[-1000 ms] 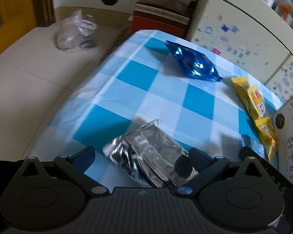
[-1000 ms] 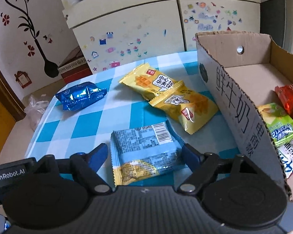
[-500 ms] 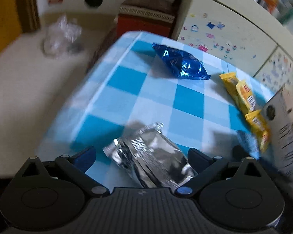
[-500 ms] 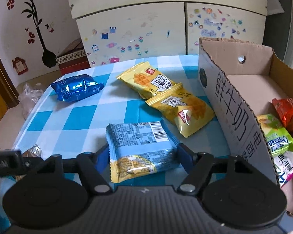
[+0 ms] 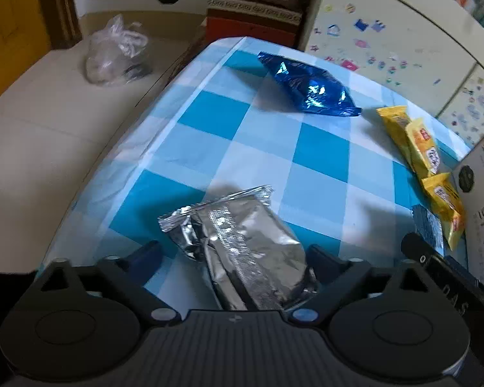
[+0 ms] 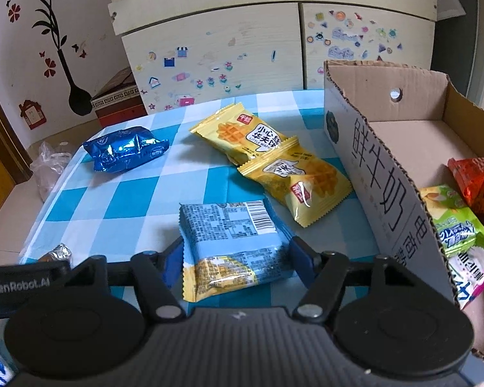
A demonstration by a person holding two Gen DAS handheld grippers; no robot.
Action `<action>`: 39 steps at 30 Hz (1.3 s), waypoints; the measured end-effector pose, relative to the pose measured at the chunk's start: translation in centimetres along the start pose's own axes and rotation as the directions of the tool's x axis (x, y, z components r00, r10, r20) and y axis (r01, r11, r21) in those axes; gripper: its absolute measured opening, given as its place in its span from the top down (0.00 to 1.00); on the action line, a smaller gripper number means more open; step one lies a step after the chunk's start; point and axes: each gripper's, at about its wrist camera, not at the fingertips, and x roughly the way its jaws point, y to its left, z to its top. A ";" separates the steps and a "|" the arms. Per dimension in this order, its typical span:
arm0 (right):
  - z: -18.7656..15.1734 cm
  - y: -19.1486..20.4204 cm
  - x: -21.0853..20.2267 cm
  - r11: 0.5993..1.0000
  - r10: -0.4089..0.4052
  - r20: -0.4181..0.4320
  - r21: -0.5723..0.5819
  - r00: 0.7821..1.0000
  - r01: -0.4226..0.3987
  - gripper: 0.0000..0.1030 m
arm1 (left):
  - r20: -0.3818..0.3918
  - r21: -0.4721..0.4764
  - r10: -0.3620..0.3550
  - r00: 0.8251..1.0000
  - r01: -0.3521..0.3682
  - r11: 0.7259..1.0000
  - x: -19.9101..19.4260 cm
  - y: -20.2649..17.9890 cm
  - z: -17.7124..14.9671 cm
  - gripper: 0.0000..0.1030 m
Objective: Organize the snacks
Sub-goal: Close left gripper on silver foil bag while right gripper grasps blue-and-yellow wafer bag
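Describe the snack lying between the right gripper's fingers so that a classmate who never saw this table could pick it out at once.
Start at the cardboard box on the checked tablecloth. Just left of it, nearest the camera, a flat light-blue packet lies between the closing jaws of the right gripper. Unlike the two yellow waffle packets behind it, it shows a barcode and small print.

My gripper body hid the silver packet's [image 5: 242, 245] near end at the frame's bottom. The carton [image 6: 387, 174] ran off the right edge, its snacks half hidden.
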 end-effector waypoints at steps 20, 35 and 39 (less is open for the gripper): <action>0.0 -1.5 -3.2 0.993 0.083 0.008 0.085 0.996 -0.084 0.61 | 0.058 0.019 -0.108 0.992 0.107 0.994 -2.7 2.2 -1.7 0.31; -0.3 -2.5 -3.4 0.974 0.167 0.026 0.150 0.986 -0.169 0.25 | 0.051 0.014 -0.108 0.993 0.107 0.994 -2.7 2.5 -2.4 0.31; -0.8 -1.7 -2.3 0.990 0.120 -0.003 0.073 0.993 -0.119 0.19 | 0.039 0.016 -0.102 0.994 0.102 0.995 -2.3 2.3 -2.6 0.31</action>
